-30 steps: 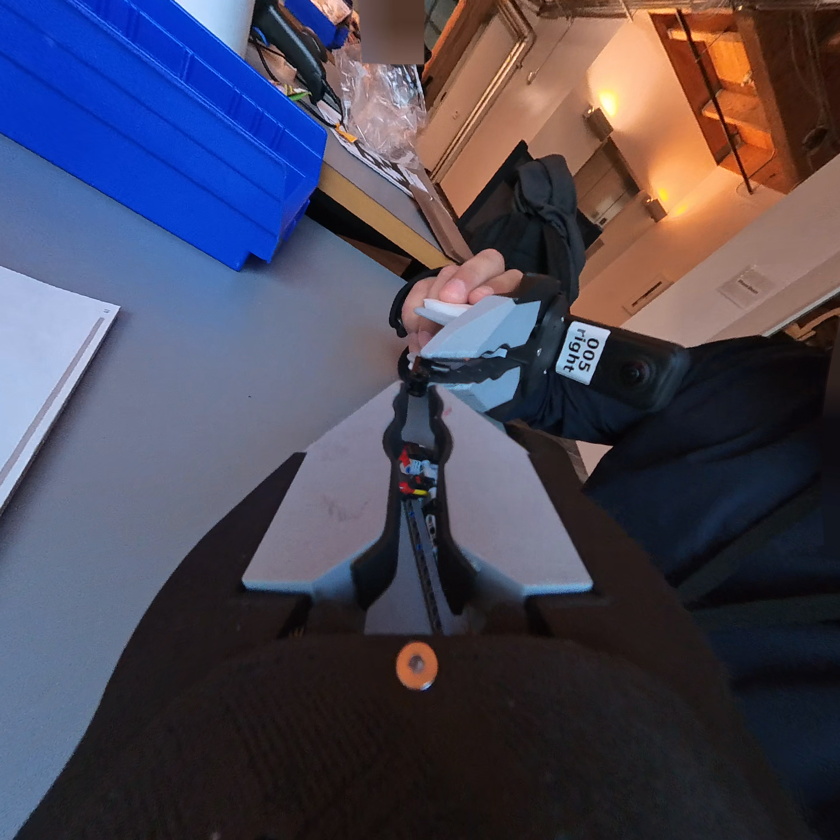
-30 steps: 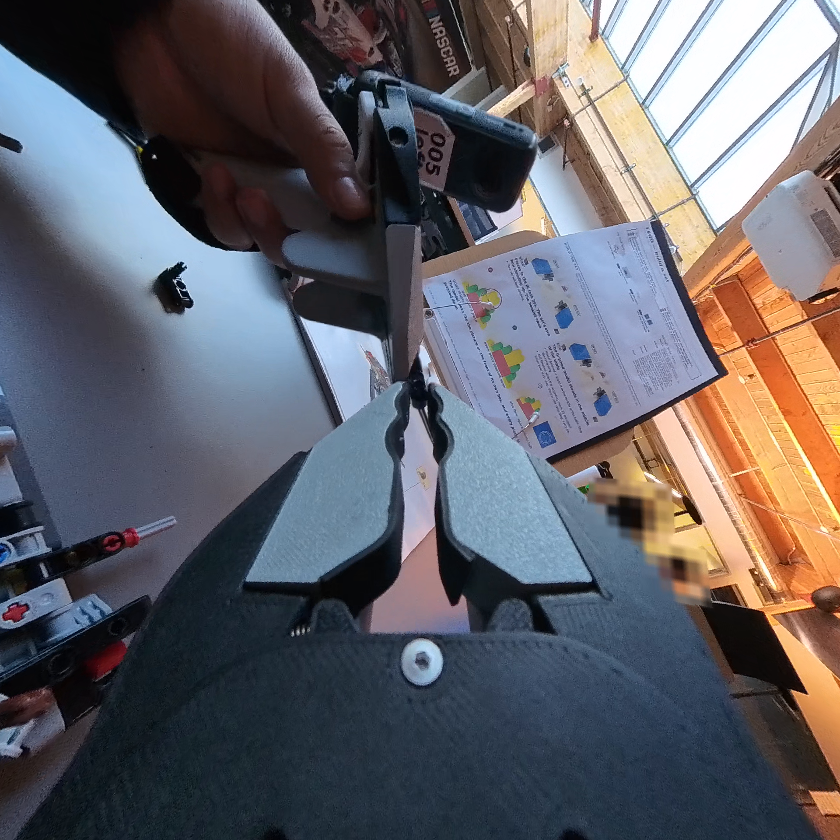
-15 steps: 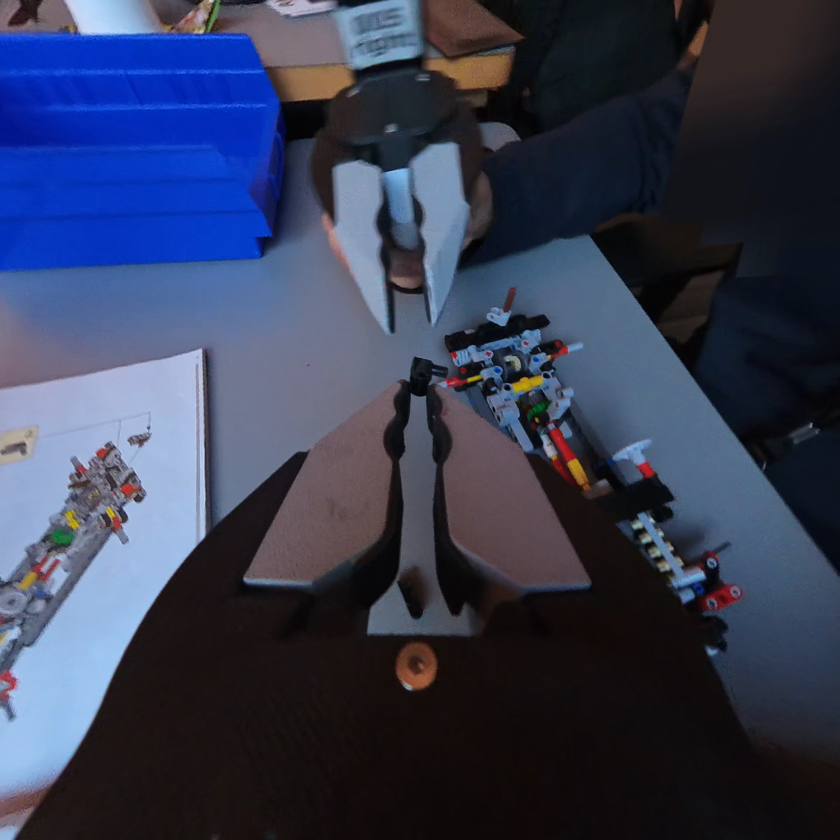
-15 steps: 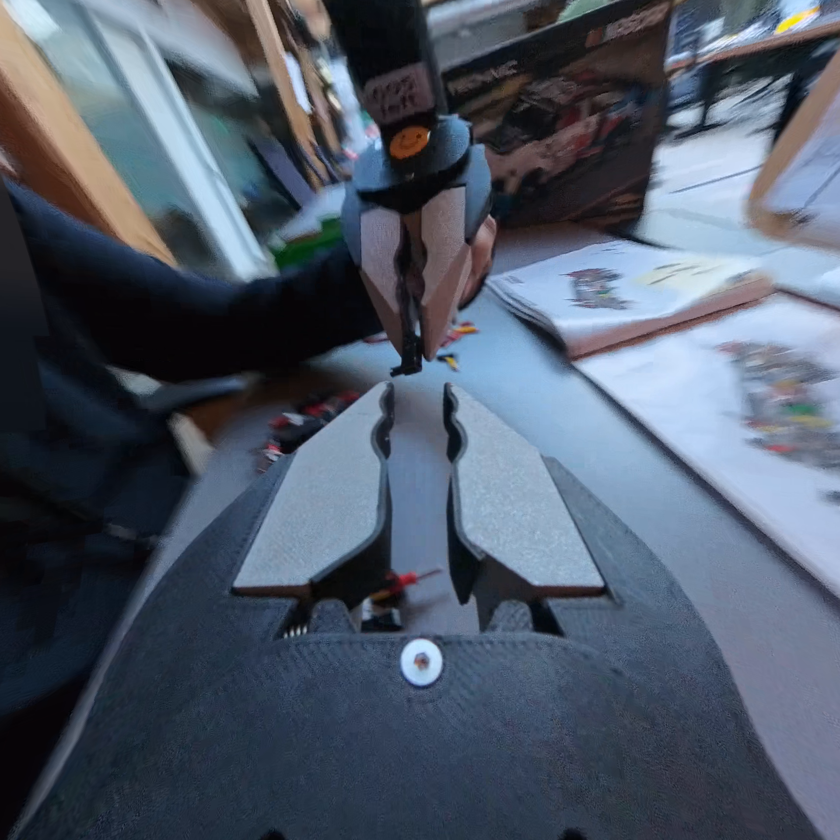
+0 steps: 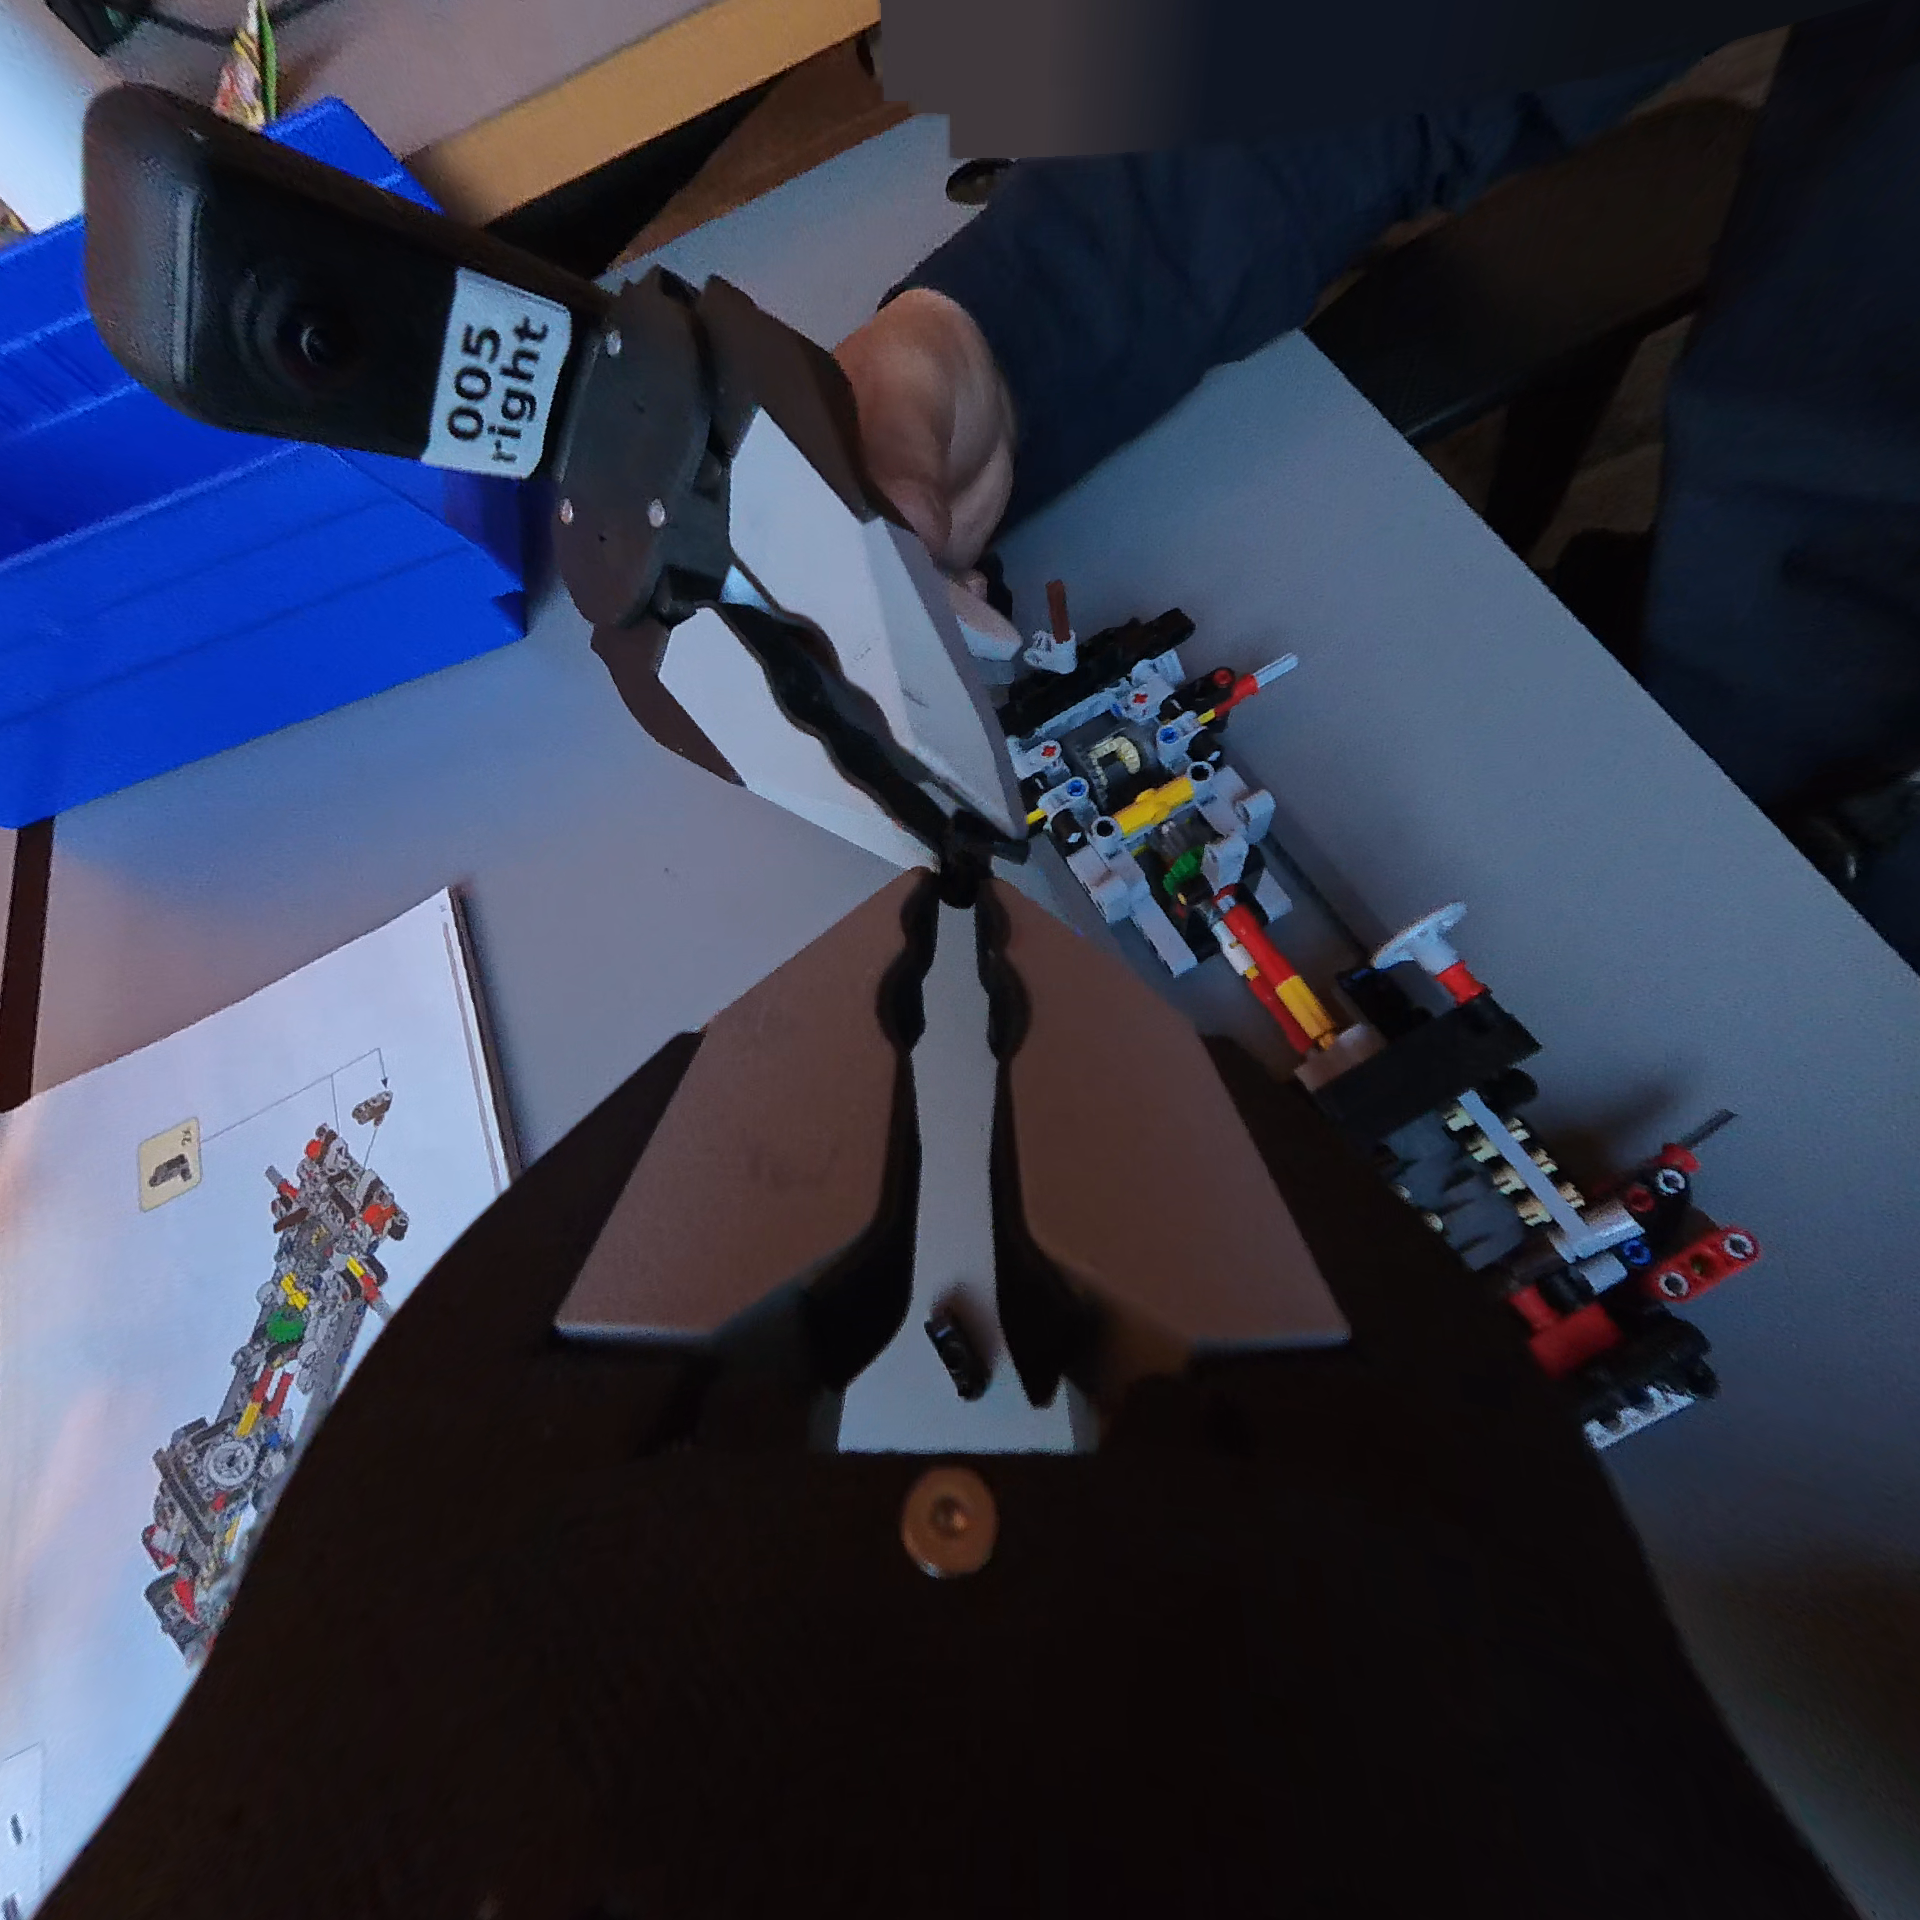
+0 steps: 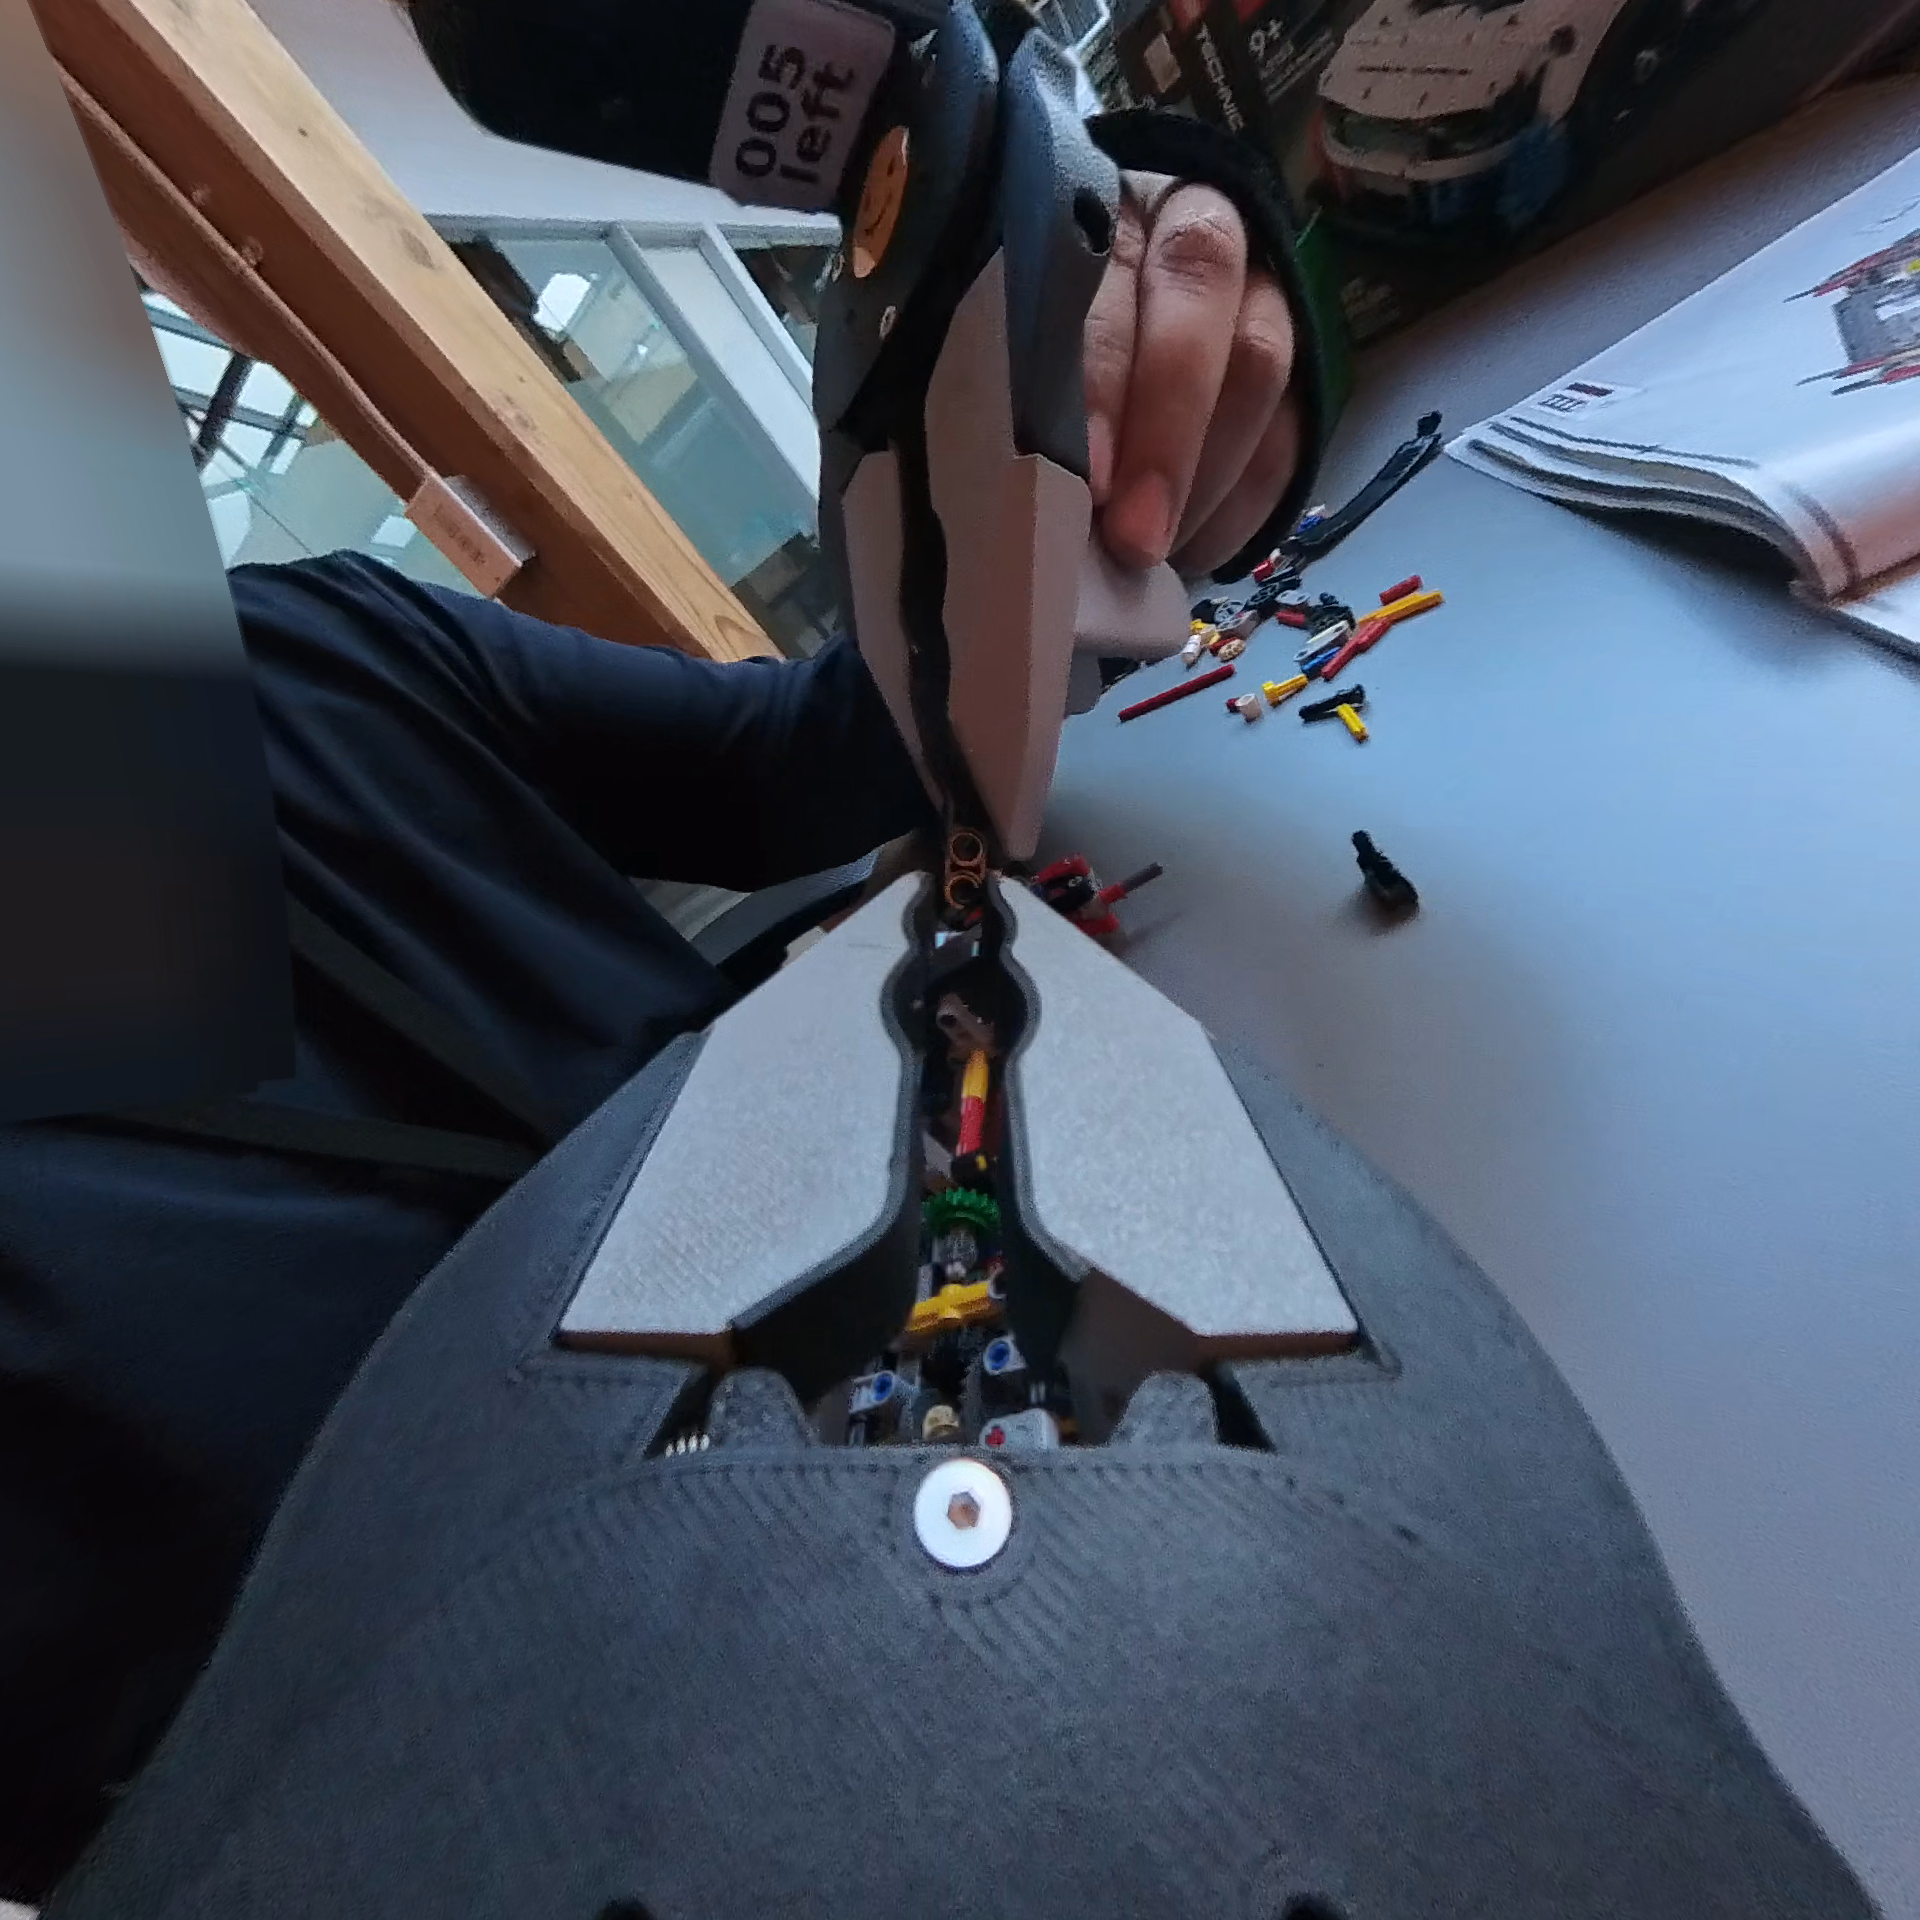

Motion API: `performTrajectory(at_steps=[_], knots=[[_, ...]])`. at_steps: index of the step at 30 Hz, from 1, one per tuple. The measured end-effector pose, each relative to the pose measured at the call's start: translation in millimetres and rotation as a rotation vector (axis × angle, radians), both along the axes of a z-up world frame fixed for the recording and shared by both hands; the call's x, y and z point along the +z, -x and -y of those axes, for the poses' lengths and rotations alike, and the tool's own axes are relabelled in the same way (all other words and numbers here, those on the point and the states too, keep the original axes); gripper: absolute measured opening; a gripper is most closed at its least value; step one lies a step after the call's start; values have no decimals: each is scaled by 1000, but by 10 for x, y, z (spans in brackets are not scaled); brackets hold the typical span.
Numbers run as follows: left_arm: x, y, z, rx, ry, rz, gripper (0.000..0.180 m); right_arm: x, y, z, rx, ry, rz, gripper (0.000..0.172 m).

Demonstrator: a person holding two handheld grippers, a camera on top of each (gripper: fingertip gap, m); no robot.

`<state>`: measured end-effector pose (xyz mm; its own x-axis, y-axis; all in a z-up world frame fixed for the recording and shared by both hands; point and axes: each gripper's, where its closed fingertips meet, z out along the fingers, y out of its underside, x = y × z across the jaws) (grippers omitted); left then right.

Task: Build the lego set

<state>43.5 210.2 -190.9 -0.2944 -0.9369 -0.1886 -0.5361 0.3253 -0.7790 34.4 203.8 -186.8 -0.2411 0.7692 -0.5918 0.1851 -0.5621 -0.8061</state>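
My left gripper (image 5: 954, 899) is shut on a small black connector piece (image 5: 961, 857) with two round holes, held above the grey table (image 5: 1558, 675). My right gripper (image 5: 982, 842) comes in from the upper left and its tips close on the same piece from the far side. In the right wrist view the piece (image 6: 964, 862) sits tip to tip between my right gripper (image 6: 961, 902) below and the left gripper (image 6: 971, 821) above. A long brick-built chassis (image 5: 1247, 883) with grey, yellow, red and black parts lies on the table just right of the tips. It also shows between the right fingers (image 6: 961, 1247).
An open instruction booklet (image 5: 260, 1247) lies at the left and a blue bin (image 5: 208, 623) at the back left. A loose black piece (image 5: 951, 1351) lies under the left gripper. The right wrist view shows a black pin (image 6: 1382, 878), scattered small parts (image 6: 1309, 644), a booklet (image 6: 1714, 416) and a box (image 6: 1455, 156). Left and right tips are no more than a few centimetres apart.
Half a second ago my right gripper stood open and apart while the left kept the black piece. The right has moved back in and closed on the piece.
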Motion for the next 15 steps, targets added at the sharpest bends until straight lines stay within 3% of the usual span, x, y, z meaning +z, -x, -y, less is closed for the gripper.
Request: performTrajectory(at_steps=[5,7,10,15], knots=[[30,-11,-268,164,98,8,7,70,-82,-249,-135,-29,-56,4],[68,-9,-282,185,238,24,17,123,-125,-337,-205,-98,-90,4],[141,-70,-316,217,432,70,15,218,-156,-384,-279,-216,-144,4],[186,-152,-301,227,543,105,12,318,-176,-414,-371,-358,-200,4]])
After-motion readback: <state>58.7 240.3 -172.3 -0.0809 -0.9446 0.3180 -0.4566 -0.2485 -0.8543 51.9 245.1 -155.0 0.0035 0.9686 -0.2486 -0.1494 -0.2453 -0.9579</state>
